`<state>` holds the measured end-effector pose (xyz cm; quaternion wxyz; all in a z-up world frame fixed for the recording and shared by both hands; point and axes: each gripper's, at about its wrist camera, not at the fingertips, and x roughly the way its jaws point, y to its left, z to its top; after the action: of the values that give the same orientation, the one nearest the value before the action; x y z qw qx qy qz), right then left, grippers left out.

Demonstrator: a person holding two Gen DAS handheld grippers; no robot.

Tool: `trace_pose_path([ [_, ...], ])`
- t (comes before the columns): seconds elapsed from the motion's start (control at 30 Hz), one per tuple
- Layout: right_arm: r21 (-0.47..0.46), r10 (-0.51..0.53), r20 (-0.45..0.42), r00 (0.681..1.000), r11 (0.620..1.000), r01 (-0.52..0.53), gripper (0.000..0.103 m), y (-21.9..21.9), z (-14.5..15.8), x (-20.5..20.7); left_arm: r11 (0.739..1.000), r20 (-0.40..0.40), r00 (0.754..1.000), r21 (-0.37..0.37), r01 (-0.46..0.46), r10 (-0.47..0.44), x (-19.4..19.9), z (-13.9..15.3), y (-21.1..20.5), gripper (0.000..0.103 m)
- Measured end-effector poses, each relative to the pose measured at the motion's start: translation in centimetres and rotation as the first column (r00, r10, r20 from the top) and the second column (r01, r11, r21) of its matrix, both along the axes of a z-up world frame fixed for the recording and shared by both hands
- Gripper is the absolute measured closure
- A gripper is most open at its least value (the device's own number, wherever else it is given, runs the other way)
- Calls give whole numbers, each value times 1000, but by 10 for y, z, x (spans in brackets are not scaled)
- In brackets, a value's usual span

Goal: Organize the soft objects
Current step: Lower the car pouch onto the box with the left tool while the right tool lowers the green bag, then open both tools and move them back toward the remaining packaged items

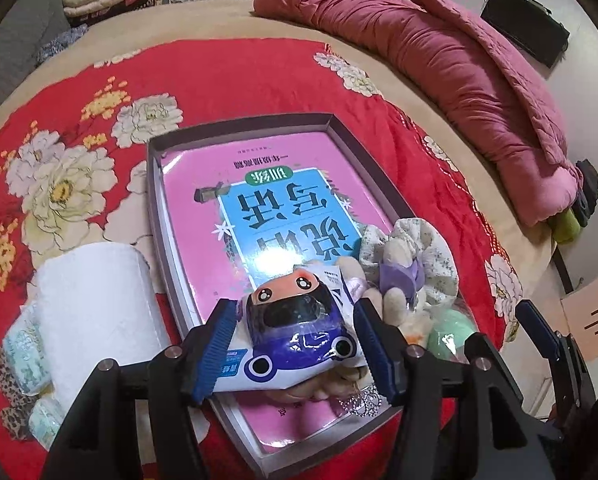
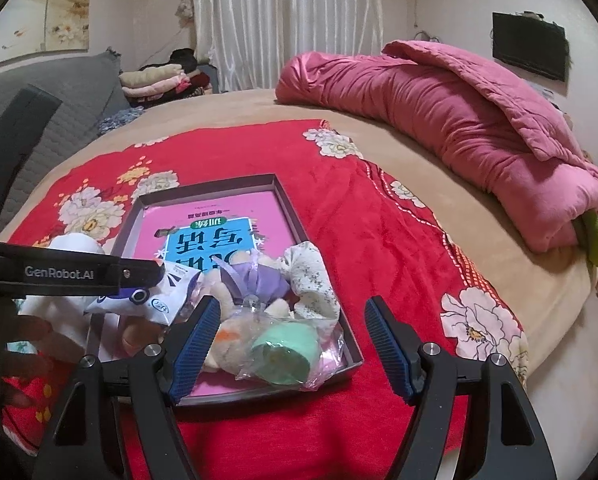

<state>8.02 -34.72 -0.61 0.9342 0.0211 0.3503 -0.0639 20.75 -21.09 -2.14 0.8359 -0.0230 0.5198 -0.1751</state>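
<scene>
A shallow grey box [image 1: 155, 216] [image 2: 287, 200] lies on a red floral blanket and holds a pink and blue book [image 1: 267, 196] [image 2: 219, 236]. My left gripper [image 1: 299, 344] is shut on a white and blue soft packet with a cartoon car face [image 1: 299, 332] [image 2: 155, 300], held over the box's near end. In the box lie a plush toy with a purple bow [image 1: 399, 280] [image 2: 255, 280], a floral cloth [image 1: 431, 248] [image 2: 311, 276] and a green sponge in plastic [image 1: 451, 328] [image 2: 287, 352]. My right gripper [image 2: 295, 348] is open around the sponge bag, not touching.
A white paper roll [image 1: 95, 300] and small tissue packs [image 1: 23, 352] lie left of the box. A rolled pink quilt [image 1: 459, 80] [image 2: 459, 128] lies far right on the bed. Folded clothes [image 2: 155, 80] sit at the back.
</scene>
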Motion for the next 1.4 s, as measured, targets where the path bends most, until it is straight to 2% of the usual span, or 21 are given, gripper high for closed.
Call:
trace_pose_path([
  [0.57,19,-36,-33,999,999,36,27,-8,-6,6,1000,71,998,5,0,0,-19,23,3,40],
  [0.73,13,-35,-4,999,999,35,27,-7,-3,2,1000,102,995,20,-1,-1,-31,29,7,40],
  [0.97,-2,-42,77,996,999,42,27,-1,13,-14,1000,141,990,18,-13,10,-51,38,22,40],
  [1.23,12,8,85,996,1000,-9,27,23,35,-23,997,153,986,-24,-69,72,-63,53,57,40],
  [1.4,-19,56,90,994,998,-55,27,49,53,-26,993,157,981,-45,-109,114,-72,62,82,40],
])
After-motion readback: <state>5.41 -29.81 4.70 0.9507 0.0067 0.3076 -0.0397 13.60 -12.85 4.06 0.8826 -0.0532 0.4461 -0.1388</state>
